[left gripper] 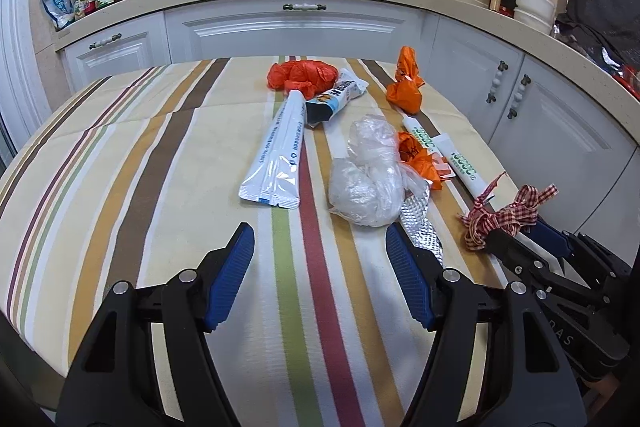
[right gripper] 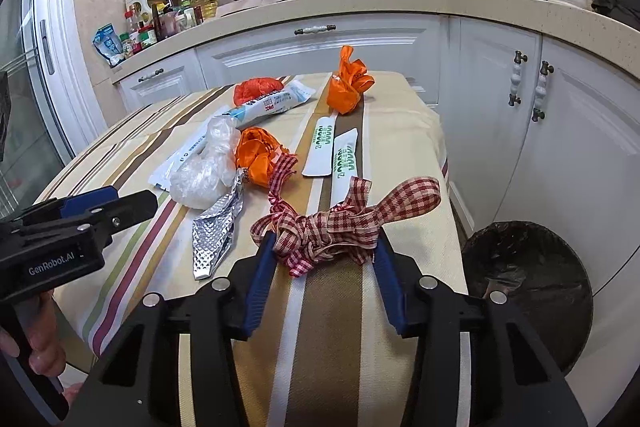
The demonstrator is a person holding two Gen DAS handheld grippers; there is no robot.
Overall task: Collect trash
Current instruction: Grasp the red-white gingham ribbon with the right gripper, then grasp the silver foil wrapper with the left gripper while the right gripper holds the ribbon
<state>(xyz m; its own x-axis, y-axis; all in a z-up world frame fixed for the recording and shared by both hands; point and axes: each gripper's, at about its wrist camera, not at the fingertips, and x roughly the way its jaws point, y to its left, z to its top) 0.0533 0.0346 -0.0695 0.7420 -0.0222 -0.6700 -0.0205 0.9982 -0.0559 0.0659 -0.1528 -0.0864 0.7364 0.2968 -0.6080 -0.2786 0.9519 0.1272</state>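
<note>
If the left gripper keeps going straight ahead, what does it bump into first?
Probably the long white sachet, which lies straight ahead of the open left gripper. Before it there is only bare striped tablecloth. The clear plastic bag sits just to the right and might brush the right jaw; depth is hard to judge.

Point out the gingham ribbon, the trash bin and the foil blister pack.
gingham ribbon (right gripper: 324, 231): right wrist view, knotted middle.
trash bin (right gripper: 528, 291): right wrist view, dark liner inside.
foil blister pack (right gripper: 216, 231): right wrist view, dimpled face.

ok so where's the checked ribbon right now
The checked ribbon sits between the right tool's blue pads at the table's right edge, just in front of the foil wrapper and white sachets, with the black bin below right.
</note>
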